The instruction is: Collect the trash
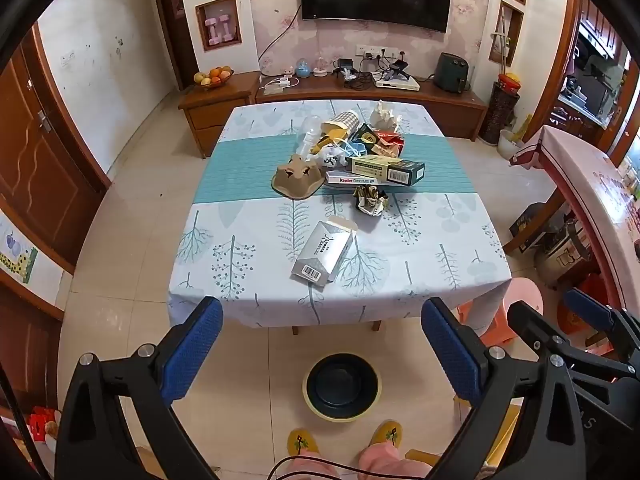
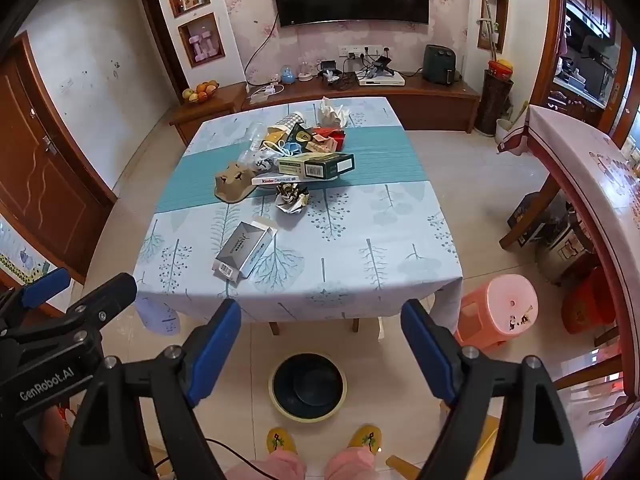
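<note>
On the bench (image 1: 224,280), going left to right: an egg-carton piece (image 1: 297,176) at about ten o'clock, likely light and crushable; a silver carton (image 1: 323,254) nearest the front edge, stiff and empty-looking, best pinched across its narrow sides; a crumpled foil wrapper (image 1: 371,199), soft. The heap (image 1: 360,148) behind crowds the rest. Bin (image 1: 341,387) at six o'clock. Left gripper (image 1: 322,354) and right gripper (image 2: 320,354) both gape wide, empty.

"Kinder Chocolate" on white box (image 1: 352,179), "GenRobot.AI" on left gripper (image 2: 80,304)

Beige tiled floor (image 1: 132,280), floral wallpaper (image 1: 280,12), wooden cabinet (image 1: 440,100).
</note>
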{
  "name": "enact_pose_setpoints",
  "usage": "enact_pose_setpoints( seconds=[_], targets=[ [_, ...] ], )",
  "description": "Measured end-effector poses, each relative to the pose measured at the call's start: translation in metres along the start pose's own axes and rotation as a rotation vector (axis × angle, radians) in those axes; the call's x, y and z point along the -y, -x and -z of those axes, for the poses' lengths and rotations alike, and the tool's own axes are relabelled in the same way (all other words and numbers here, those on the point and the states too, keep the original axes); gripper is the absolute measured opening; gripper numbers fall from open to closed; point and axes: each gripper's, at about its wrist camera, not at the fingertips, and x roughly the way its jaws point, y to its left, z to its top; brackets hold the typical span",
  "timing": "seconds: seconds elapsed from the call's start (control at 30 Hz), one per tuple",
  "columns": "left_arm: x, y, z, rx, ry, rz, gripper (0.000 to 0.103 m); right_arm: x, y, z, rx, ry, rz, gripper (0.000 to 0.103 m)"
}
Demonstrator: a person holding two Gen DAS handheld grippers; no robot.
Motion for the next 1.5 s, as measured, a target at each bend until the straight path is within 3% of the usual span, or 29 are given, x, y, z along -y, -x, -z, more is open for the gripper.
enact_pose_setpoints(
  seconds=[0.43,0.7,1.5],
  targets=[
    [0.000,0.000,0.000,0.008,0.002,0.007,0.098,0.004,0.000,0.001,0.009,0.001,-0.003,0.080],
    [0.000,0.000,0.000,0.004,0.001,0.005,0.096,-0.016,0.001,0.003,0.005,0.003,-0.014,0.075],
    [-0.005,0.000,0.008,0.002,0.001,0.005,0.095,-0.013,0.000,0.008,0.002,0.005,-0.033,0.074]
  ],
)
